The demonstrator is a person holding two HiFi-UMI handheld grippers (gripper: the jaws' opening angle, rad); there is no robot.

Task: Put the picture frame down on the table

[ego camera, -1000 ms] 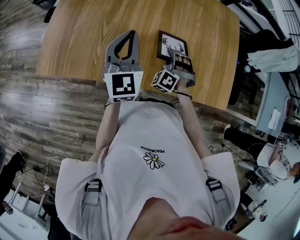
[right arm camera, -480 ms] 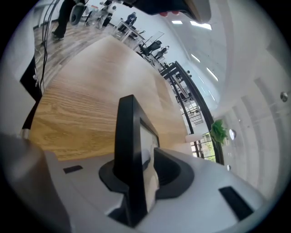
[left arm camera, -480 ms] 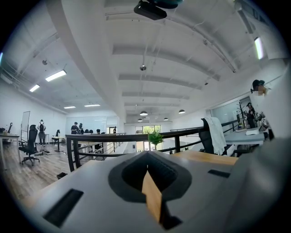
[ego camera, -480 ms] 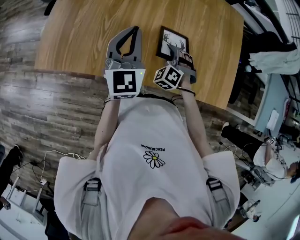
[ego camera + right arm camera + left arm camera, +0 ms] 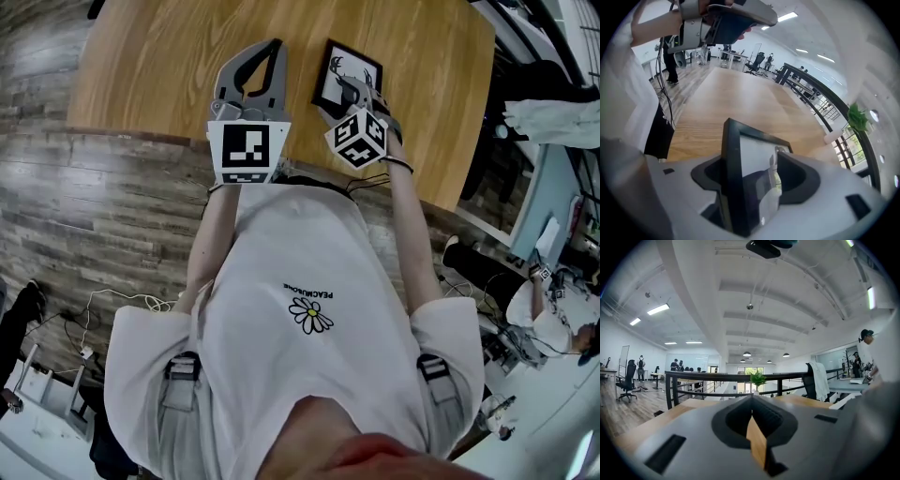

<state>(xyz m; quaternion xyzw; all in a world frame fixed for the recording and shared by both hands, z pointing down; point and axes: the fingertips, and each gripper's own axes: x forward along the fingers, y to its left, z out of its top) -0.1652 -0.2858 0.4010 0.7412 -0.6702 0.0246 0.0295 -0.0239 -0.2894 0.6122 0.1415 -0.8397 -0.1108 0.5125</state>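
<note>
We count one black picture frame point(image 5: 345, 77), bearing a deer print, clamped at its edge between the jaws of the right gripper point(image 5: 357, 93) and held over the near right part of the one wooden table point(image 5: 169, 66); we cannot tell whether it touches the top. Of two grippers, the left gripper point(image 5: 270, 49) hangs just beside the frame, jaws pressed together on nothing. The room is an open office with a plank floor point(image 5: 84, 197), one black railing point(image 5: 717, 377) and one potted plant point(image 5: 758, 378).
</note>
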